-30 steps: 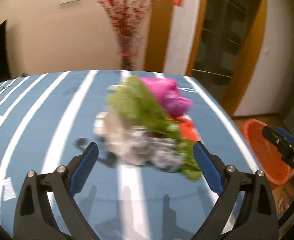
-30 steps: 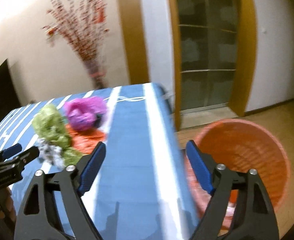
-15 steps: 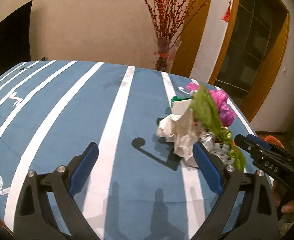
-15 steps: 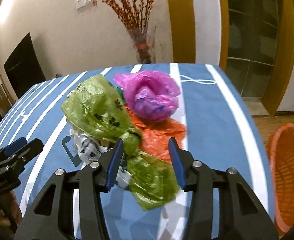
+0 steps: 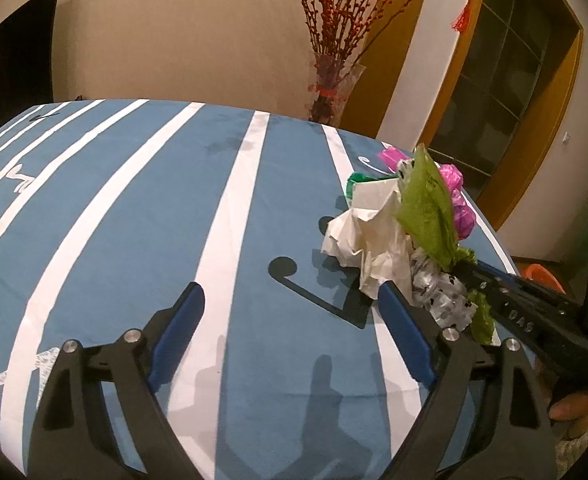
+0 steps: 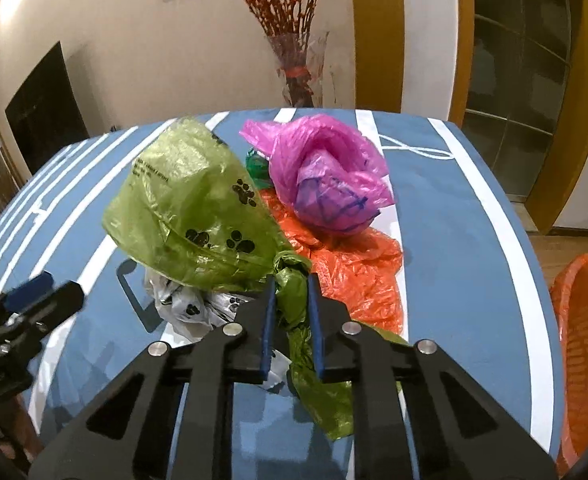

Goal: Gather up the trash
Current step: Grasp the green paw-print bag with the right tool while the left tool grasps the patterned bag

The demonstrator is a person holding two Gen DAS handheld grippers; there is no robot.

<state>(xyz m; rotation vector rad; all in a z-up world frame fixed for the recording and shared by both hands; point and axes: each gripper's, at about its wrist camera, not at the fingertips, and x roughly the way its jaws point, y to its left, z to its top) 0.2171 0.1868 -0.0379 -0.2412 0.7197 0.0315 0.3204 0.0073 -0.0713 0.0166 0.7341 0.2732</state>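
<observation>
A pile of trash lies on the blue striped table (image 6: 446, 208): a green paw-print bag (image 6: 189, 216), a pink bag (image 6: 326, 184), an orange bag (image 6: 354, 268), a grey-white paw-print bag (image 6: 185, 308) and white crumpled paper (image 5: 370, 224). My right gripper (image 6: 289, 288) is shut on the twisted neck of the green bag; it also shows in the left wrist view (image 5: 466, 270). My left gripper (image 5: 289, 312) is open and empty above the table, left of the pile. An orange basket (image 6: 582, 340) stands on the floor at the right.
A glass vase with red branches (image 5: 334, 80) stands behind the table's far edge. A dark screen (image 6: 41, 112) hangs on the left wall. A wooden-framed glass door (image 6: 522, 80) is at the right.
My right gripper swung from the basket to the pile and closed on the green bag's neck. My left gripper drew back and left from the pile.
</observation>
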